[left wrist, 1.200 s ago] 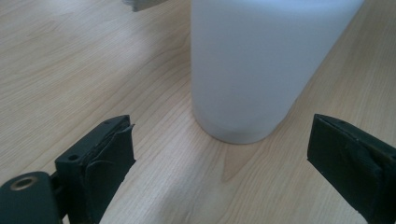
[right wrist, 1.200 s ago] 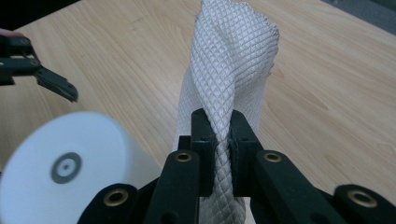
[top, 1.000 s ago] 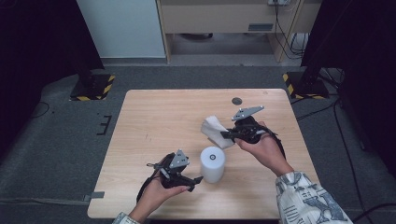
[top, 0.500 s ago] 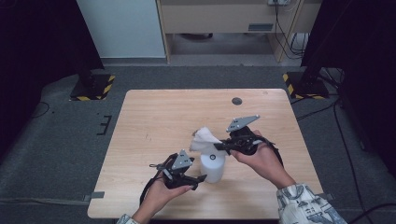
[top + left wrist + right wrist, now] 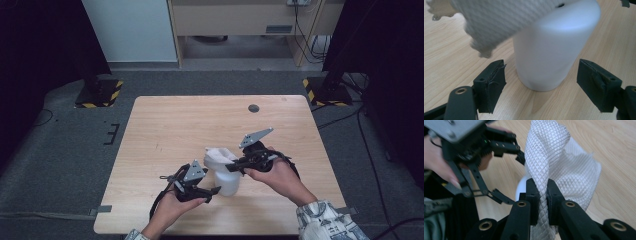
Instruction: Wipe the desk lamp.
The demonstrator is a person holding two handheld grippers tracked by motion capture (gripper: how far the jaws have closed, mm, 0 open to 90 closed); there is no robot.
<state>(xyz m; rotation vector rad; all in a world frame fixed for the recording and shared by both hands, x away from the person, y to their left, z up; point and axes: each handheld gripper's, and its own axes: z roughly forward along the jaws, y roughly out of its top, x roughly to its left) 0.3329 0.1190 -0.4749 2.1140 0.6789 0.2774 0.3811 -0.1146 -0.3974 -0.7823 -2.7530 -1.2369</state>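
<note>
A white cylinder (image 5: 228,183) stands upright on the wooden table (image 5: 175,125), near the front edge. In the left gripper view the cylinder (image 5: 549,55) rises between the two pads of my left gripper (image 5: 544,83), which is open around its base without touching it. My right gripper (image 5: 542,197) is shut on a white quilted cloth (image 5: 556,162) and holds it just over the cylinder's top. From above, the cloth (image 5: 220,154) hangs from the right gripper (image 5: 231,167), while the left gripper (image 5: 212,183) sits to the cylinder's left. The cloth (image 5: 499,22) hides part of the cylinder's top.
A small dark round disc (image 5: 253,107) lies on the table's far right part. Black stands with yellow-striped bases (image 5: 97,92) (image 5: 327,90) flank the far corners on the floor. A light cabinet (image 5: 235,15) stands beyond the table.
My right gripper has carried the cloth leftward and nearer, from the table's right part to above the cylinder. The left gripper has shifted right, up to the cylinder's base.
</note>
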